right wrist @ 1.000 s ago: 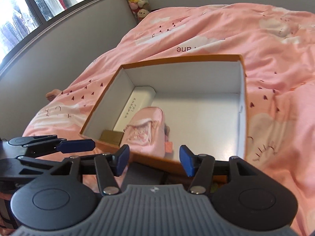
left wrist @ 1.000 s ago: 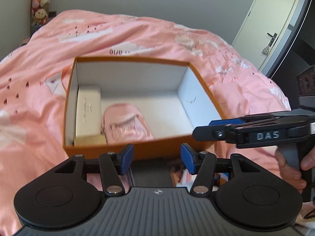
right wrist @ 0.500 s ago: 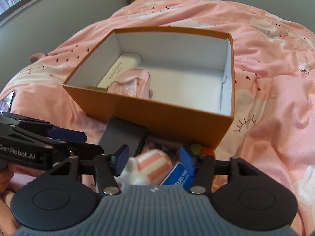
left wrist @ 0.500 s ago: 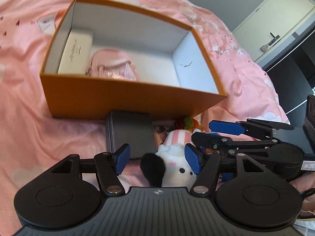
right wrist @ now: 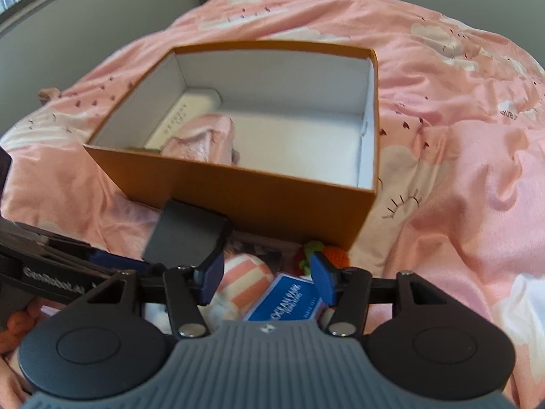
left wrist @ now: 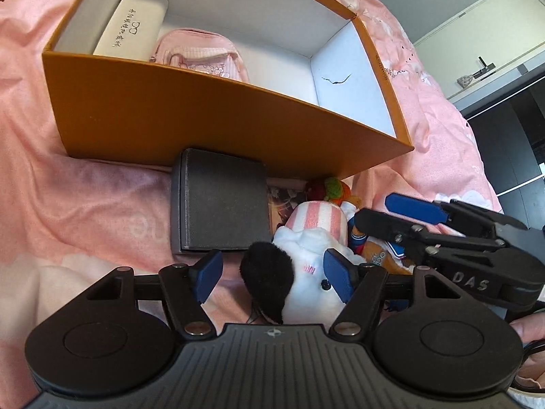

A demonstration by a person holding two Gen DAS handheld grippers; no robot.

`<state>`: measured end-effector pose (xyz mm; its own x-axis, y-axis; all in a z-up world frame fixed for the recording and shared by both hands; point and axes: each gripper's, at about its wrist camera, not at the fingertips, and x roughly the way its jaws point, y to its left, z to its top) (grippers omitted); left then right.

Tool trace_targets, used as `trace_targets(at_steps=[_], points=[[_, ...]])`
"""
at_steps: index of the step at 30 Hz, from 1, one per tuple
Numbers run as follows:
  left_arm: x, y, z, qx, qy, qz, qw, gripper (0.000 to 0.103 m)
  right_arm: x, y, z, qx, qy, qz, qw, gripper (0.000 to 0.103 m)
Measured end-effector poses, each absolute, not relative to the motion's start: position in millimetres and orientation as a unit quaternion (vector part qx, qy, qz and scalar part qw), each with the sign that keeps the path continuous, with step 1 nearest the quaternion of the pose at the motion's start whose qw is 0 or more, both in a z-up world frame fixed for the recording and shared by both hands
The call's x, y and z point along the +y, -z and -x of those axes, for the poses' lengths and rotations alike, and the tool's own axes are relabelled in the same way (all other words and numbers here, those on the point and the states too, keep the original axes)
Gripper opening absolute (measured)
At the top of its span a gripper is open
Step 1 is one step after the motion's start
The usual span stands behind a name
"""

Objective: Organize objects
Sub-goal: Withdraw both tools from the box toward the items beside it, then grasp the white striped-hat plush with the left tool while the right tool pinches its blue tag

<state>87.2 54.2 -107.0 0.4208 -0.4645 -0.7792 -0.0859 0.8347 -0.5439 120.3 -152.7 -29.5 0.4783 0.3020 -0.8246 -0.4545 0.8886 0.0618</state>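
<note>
Plush is what the left gripper (left wrist: 272, 274) is going for: a white stuffed dog with a black ear and a pink-and-white striped hat (left wrist: 303, 255) lies low in the middle of the left wrist frame, its head between the blue pads, which have just been spreading and stand apart with neither pressing the fur, so the tool is released and holds nothing. The toy rests on the pink printed duvet (left wrist: 68, 204) in front of the open orange cardboard box with white lining (left wrist: 190, 116), which fills the upper half of the frame and already holds a white spectacle case (left wrist: 131, 22) and a small pink fabric pouch (left wrist: 201, 51) at its left end, leaving the right part of the floor bare. A grey square case (left wrist: 219, 204) lies just left of the toy, touching the box's near wall. To do this well, I would sink a little further so the pads straddle the firm part of the head rather than the loose ear, then close gently until the stuffing stops yielding. The right gripper (right wrist: 265, 276) hovers over the same heap at lower centre of its own frame, pads parted and empty above a blue printed card (right wrist: 289, 298); it sits close beside the left tool, so the lift should go straight up to avoid a knock, then over the orange wall toward the bare right side
</note>
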Motion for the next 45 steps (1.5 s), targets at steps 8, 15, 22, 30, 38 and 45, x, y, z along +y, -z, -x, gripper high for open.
trace_targets(at_steps=[8,15,22,30,38,45], points=[[42.9,116.0,-98.5,0.536,0.138,0.276,0.786,0.085,-163.2,49.5,-125.7,0.492,-0.193,0.096,0.843,0.058],[29.9,123.1,-106.6,0.551,0.161,0.278,0.77,0.084,-168.3,51.6,-129.4,0.496,-0.184,0.093,0.843,0.059],[30.1,119.5,-101.2,0.544,0.167,0.281,0.773,0.07,-171.4,51.4,-130.3,0.497,-0.181,0.087,0.844,0.059],[37.6,93.3,-84.4,0.503,0.145,0.258,0.812,0.065,-169.7,43.1,-127.7,0.481,-0.195,0.085,0.851,0.059],[59.2,61.9,-67.3,0.458,0.103,0.245,0.848,0.065,-159.3,37.3,-131.8,0.488,-0.238,0.059,0.838,0.059],[92.7,49.2,-55.5,0.441,0.028,0.223,0.869,0.065,-143.2,40.4,-143.1,0.519,-0.286,0.011,0.806,0.058]])
